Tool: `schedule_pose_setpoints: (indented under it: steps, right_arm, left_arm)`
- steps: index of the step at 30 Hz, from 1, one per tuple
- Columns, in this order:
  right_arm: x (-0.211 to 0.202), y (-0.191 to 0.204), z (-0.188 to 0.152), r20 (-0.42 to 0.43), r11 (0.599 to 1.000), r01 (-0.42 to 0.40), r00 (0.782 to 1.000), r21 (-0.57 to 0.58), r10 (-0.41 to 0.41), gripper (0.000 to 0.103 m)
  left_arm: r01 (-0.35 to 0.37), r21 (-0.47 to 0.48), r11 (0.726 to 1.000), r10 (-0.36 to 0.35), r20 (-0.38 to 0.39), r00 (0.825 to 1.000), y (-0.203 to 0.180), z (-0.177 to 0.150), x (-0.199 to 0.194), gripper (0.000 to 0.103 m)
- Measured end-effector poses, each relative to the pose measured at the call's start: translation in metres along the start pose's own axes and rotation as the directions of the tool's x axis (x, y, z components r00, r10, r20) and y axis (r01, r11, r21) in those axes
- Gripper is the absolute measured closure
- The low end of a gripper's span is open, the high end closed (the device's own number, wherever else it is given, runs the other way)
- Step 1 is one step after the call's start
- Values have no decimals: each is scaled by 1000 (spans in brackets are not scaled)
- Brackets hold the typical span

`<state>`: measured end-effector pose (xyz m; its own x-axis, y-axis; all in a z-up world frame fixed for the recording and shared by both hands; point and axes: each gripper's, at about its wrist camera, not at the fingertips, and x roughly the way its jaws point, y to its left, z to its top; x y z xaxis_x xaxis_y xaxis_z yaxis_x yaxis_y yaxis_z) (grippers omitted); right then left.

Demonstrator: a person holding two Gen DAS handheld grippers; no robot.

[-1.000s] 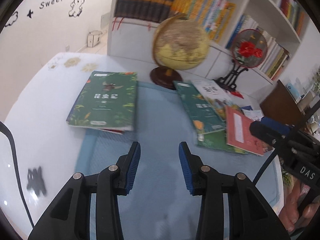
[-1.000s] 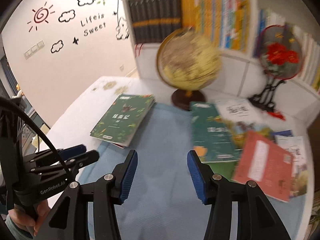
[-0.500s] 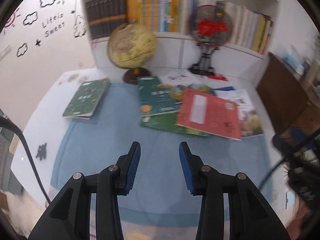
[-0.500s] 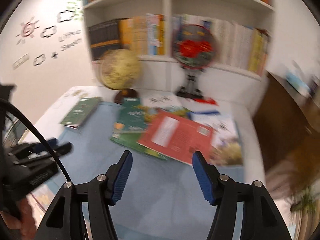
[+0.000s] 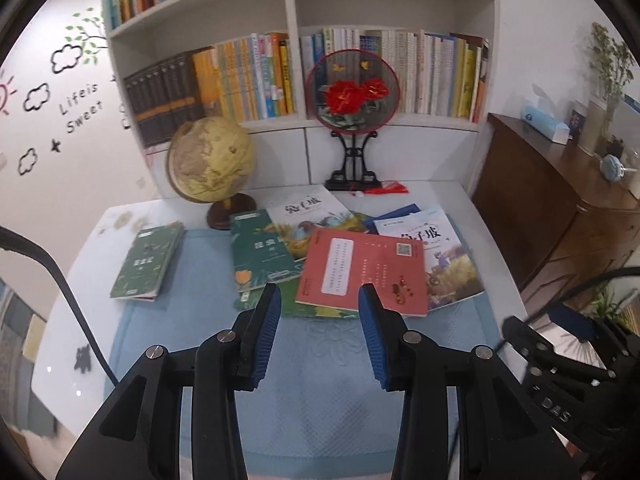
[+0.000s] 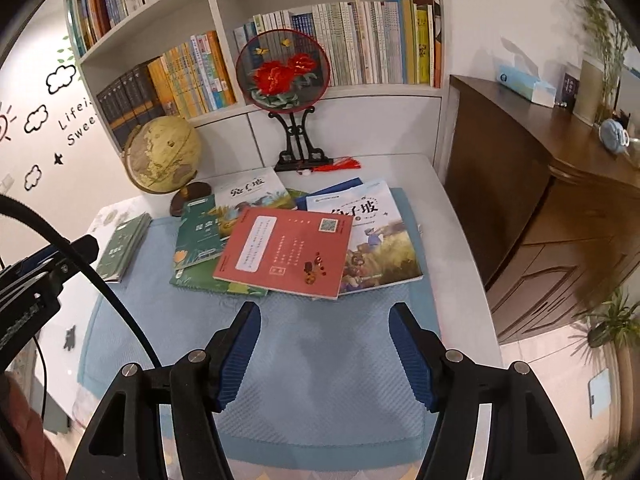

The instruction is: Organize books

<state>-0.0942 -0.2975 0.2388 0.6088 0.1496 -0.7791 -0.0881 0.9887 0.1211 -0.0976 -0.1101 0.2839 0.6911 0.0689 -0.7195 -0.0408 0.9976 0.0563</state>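
Left wrist view: red book (image 5: 362, 270) tops the messy pile mid-table (image 5: 464, 200), long axis running away, tilted right; green book (image 5: 146, 261) lies alone to the left. Left tool (image 5: 318, 306) and right tool (image 6: 324, 318) hover spread, empty. Only the right view shows floor. Both swung right from the globe (image 5: 210, 158) since earlier

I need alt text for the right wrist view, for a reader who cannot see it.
The open, empty right gripper hovers above a blue mat, facing a loose pile of books topped by a red book. A separate green book lies to the left, with a globe and bookshelf behind.
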Motion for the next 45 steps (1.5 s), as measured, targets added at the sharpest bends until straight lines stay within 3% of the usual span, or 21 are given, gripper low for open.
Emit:
schedule_pose_setpoints:
  steps: [2, 7, 9, 10, 12, 14, 17, 21, 23, 26, 28, 29, 32, 38, 42, 45]
  right_arm:
    - [10, 7, 5, -18, 1000, -7, 1000, -3, 7, 38]
    - [37, 20, 16, -50, 999, -32, 998, 6, 33, 38]
    - [48, 24, 19, -55, 1000, -3, 998, -10, 2, 38]
    - [53, 25, 19, -63, 1000, 20, 998, -23, -21, 38]
    - [62, 24, 16, -76, 998, 53, 996, -41, -56, 38]
    - [76, 19, 14, -106, 995, 78, 991, -55, -83, 34]
    - [100, 4, 16, -163, 998, 61, 985, -23, -64, 33]
    - [142, -16, 33, -221, 999, -23, 975, 37, 30, 33]
    - [168, -21, 47, -242, 995, -81, 966, 52, 91, 33]
    - [211, -24, 76, -256, 989, -145, 955, 32, 149, 37]
    - [243, -21, 95, -275, 983, -184, 944, 10, 180, 52]
    - [257, -19, 102, -286, 981, -193, 940, -4, 184, 54]
    - [294, -7, 121, -301, 969, -237, 931, -68, 207, 55]
    - [354, 19, 145, -322, 944, -253, 930, -213, 177, 56]
    - [374, 20, 136, -393, 924, -296, 901, -242, 185, 56]
    - [363, 12, 123, -413, 910, -338, 884, -240, 220, 56]
  left_arm:
    - [8, 24, 1000, -8, -21, 1000, 3, 3, 8, 65]
    - [74, -15, 997, -74, -46, 996, 21, 10, 34, 65]
    - [170, -80, 982, -178, -95, 980, 40, 10, 57, 65]
    - [200, -173, 964, -224, -131, 966, 62, 7, 78, 65]
    - [182, -260, 948, -231, -169, 958, 90, -2, 106, 65]
    - [115, -318, 941, -199, -246, 949, 117, -16, 138, 68]
    - [94, -399, 912, -218, -279, 935, 138, -33, 161, 68]
    - [156, -457, 875, -315, -294, 902, 127, -48, 185, 68]
    - [207, -511, 834, -390, -282, 876, 115, -57, 200, 68]
    - [219, -563, 797, -434, -281, 856, 93, -67, 224, 68]
    - [201, -573, 794, -427, -292, 856, 83, -72, 236, 68]
    - [188, -579, 793, -421, -299, 857, 77, -74, 244, 68]
    - [174, -599, 782, -419, -298, 858, 63, -78, 259, 68]
    - [167, -591, 789, -415, -312, 855, 34, -78, 279, 68]
    - [169, -583, 795, -420, -328, 846, 24, -74, 291, 68]
    - [183, -569, 802, -429, -335, 839, 21, -76, 293, 68]
